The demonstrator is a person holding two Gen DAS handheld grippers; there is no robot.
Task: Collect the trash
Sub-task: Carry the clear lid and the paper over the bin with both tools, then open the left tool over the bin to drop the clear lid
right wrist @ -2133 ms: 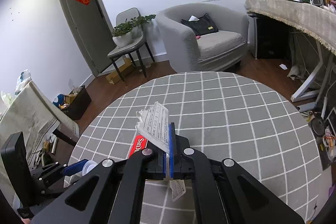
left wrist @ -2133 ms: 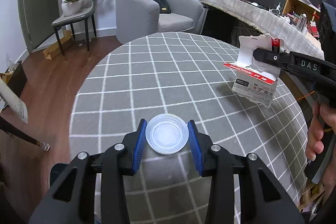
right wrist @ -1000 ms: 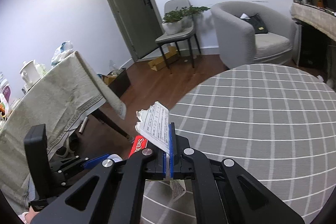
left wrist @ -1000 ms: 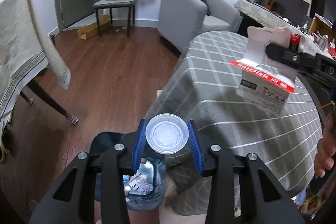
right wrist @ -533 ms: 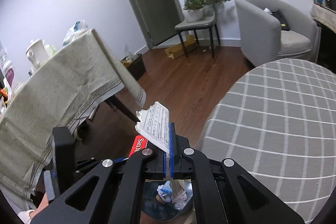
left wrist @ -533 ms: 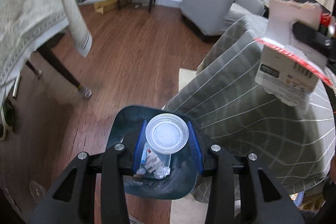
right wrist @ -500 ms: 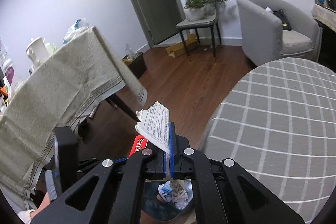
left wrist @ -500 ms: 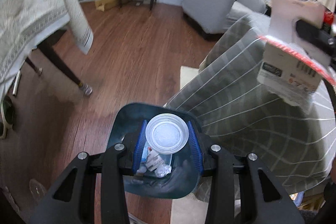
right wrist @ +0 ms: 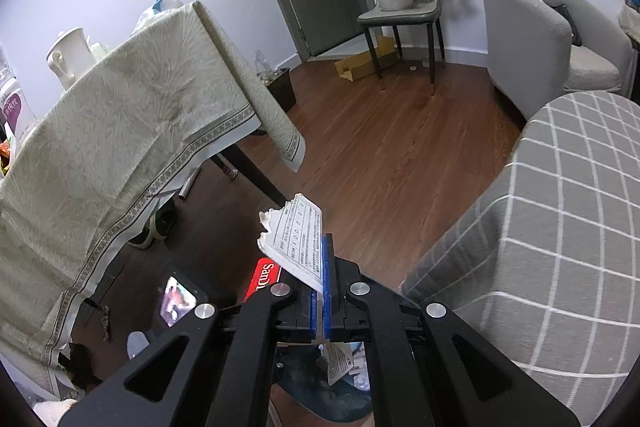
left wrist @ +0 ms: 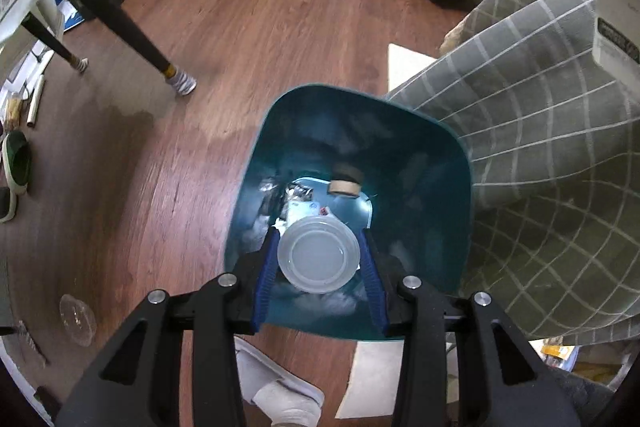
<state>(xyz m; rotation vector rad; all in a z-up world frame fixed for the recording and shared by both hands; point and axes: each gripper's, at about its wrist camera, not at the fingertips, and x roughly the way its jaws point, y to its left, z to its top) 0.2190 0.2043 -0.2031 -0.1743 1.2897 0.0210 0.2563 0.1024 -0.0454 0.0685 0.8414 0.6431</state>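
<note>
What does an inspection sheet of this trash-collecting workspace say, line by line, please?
Surface: wooden floor; grey checked tablecloth hangs beside the bin.
Job's things: teal bin on the floor, holding a tape roll and paper scraps; clear lid above its opening; torn card package.
Clutter: clear plastic piece and slippers on the floor.
Grippers: left gripper jaws have just been opening, lid between them, pads apparently just off it; right gripper shut on the package.
Cables: nothing seen.
Surroundings: armchair, chair with plants, cream-clothed table.
</note>
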